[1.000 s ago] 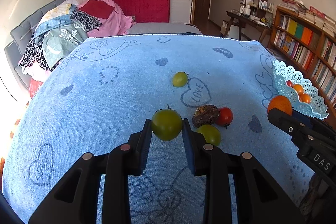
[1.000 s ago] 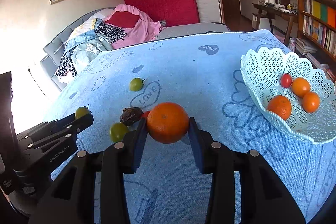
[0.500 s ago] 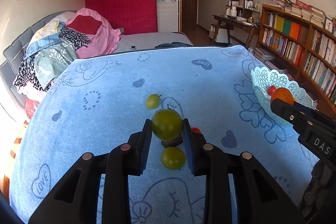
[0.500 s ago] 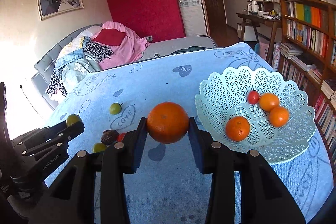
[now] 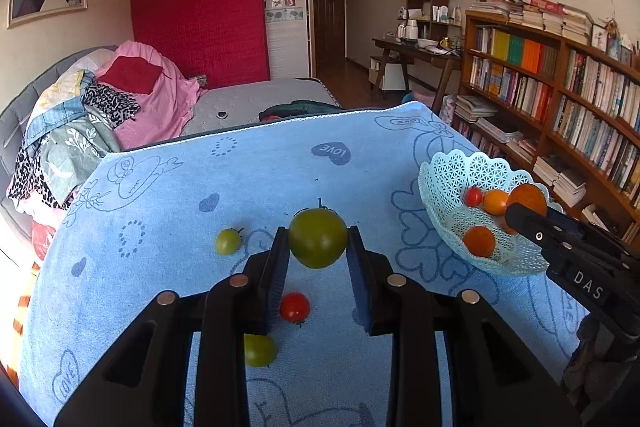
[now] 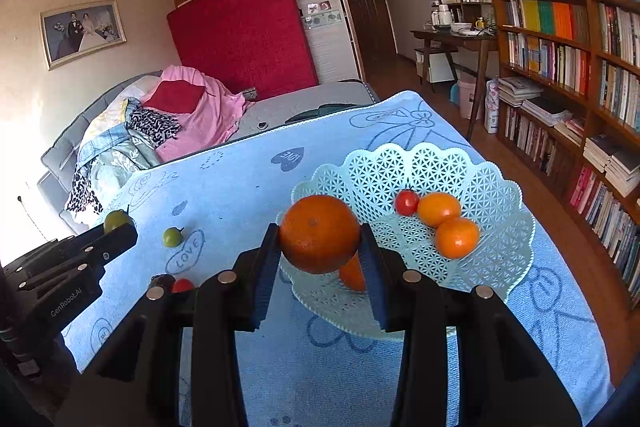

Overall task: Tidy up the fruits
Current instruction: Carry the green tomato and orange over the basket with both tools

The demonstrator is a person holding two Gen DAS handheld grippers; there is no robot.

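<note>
The right gripper [image 6: 320,247] clamps an orange [image 6: 319,233] over the near rim of the basket [image 6: 500,183]; the left gripper [image 5: 318,255] pinches a green tomato [image 5: 318,243], with the basket off to its right. Released here, the orange could catch the rim and roll onto the blue cloth [image 6: 240,187].

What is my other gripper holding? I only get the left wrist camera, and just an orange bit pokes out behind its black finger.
Observer: The right gripper is shut on a whole big orange, over the near rim of the lacy basket.
Operator: How many fruits are in the basket?
Observer: Four. A cherry tomato, a pale orange touching a darker orange, and a half-hidden orange behind the gripper's finger.
Operator: Is anything on the towel hiding from me?
Observer: Yes, a dark wrinkled fruit lies right beside the loose red tomato on the blue towel.
</note>
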